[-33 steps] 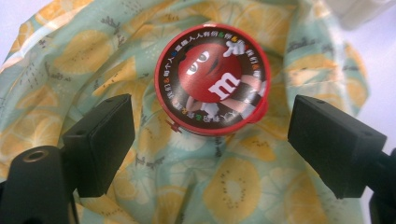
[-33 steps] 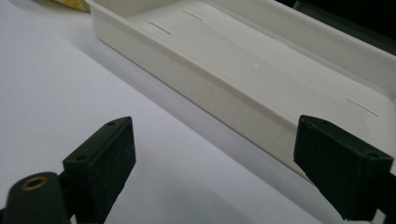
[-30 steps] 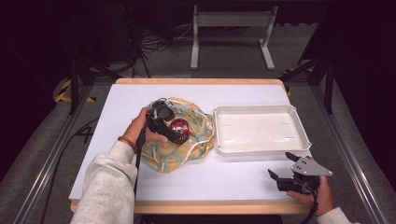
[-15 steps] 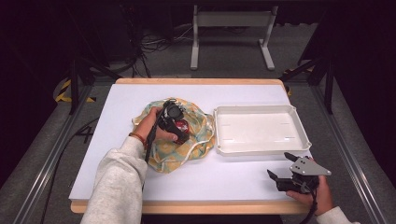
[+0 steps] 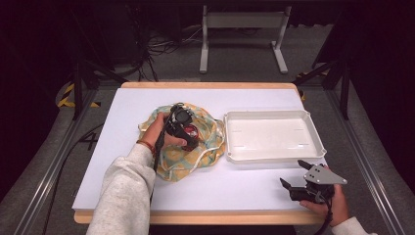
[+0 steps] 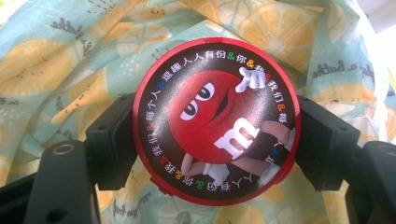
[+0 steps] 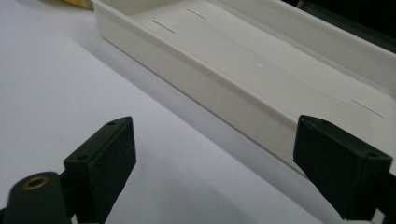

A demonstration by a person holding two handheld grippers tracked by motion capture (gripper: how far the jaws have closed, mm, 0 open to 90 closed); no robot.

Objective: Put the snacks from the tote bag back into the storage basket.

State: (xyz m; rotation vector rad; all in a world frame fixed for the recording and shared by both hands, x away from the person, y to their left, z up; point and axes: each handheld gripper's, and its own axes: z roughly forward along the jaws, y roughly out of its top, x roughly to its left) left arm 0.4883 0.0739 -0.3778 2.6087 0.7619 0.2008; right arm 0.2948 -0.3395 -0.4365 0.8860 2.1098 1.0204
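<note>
A round red tin [image 6: 215,121] with a cartoon candy face and ringed lettering on its lid sits between the pads of my left gripper [image 6: 217,140]. The jaws have just been closing and now press on its rim from both sides. In the high view that left gripper [image 5: 187,136] and the tin [image 5: 191,131] are over a crumpled lemon-print cloth [image 5: 195,159] at the table's middle. My right gripper [image 5: 291,172] rests open near the front right edge, with nothing between its jaws. In its own view the right gripper [image 7: 222,158] faces the white tray [image 7: 224,88].
The empty white tray [image 5: 274,157] lies right of the cloth on the white table top [image 5: 127,117]. A white cord [image 5: 215,149] loops along the cloth's right side. Dark floor, cables and a metal stand lie beyond the far edge.
The left gripper has closed its jaws on the red tin and shifted slightly right over the cloth. The right gripper has stayed where it was.
</note>
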